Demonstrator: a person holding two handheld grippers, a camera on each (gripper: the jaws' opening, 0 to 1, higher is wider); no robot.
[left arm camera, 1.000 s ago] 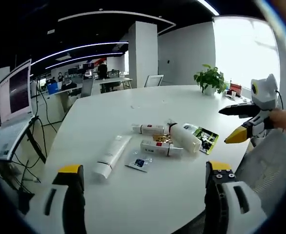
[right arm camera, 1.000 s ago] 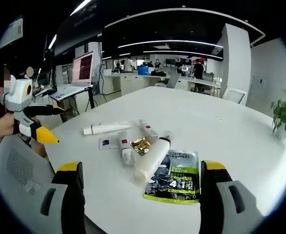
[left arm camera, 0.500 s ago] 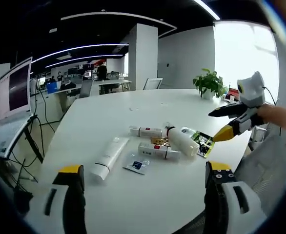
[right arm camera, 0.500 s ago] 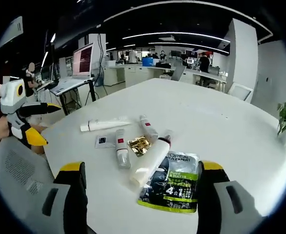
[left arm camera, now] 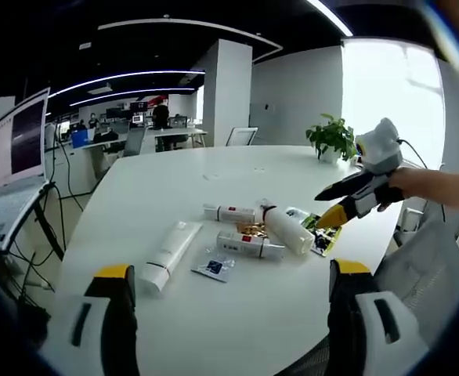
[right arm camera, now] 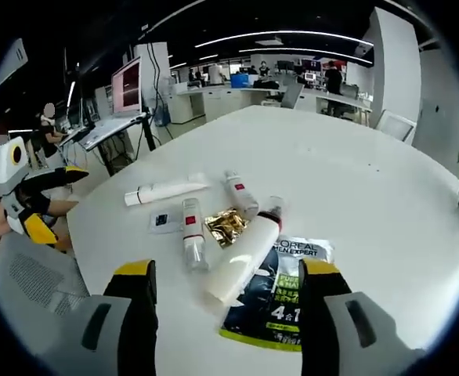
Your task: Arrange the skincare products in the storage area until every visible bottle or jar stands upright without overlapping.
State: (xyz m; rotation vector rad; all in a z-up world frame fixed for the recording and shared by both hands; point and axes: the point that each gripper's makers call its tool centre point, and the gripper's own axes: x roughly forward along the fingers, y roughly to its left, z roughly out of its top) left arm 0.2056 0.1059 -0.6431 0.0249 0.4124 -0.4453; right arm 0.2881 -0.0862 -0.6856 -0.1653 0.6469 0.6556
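Skincare products lie flat in a cluster on the white tabletop (right arm camera: 386, 196): big white bottle (right arm camera: 241, 258) across the black-and-green pouch (right arm camera: 280, 294), gold sachet (right arm camera: 225, 225) wedged between two small red-labelled tubes (right arm camera: 190, 243), long white tube (right arm camera: 165, 189) beside a small square packet (right arm camera: 164, 221). My right tool (right arm camera: 223, 313) hangs wide open, empty, over the bottle; my left tool (left arm camera: 228, 313) also gapes, empty, well back. Pouch lettering is partly covered.

On the dark and green sachet (right arm camera: 280, 294) we read "L'OREAL MEN EXPERT" and a large "4"; other labels are too small for us.
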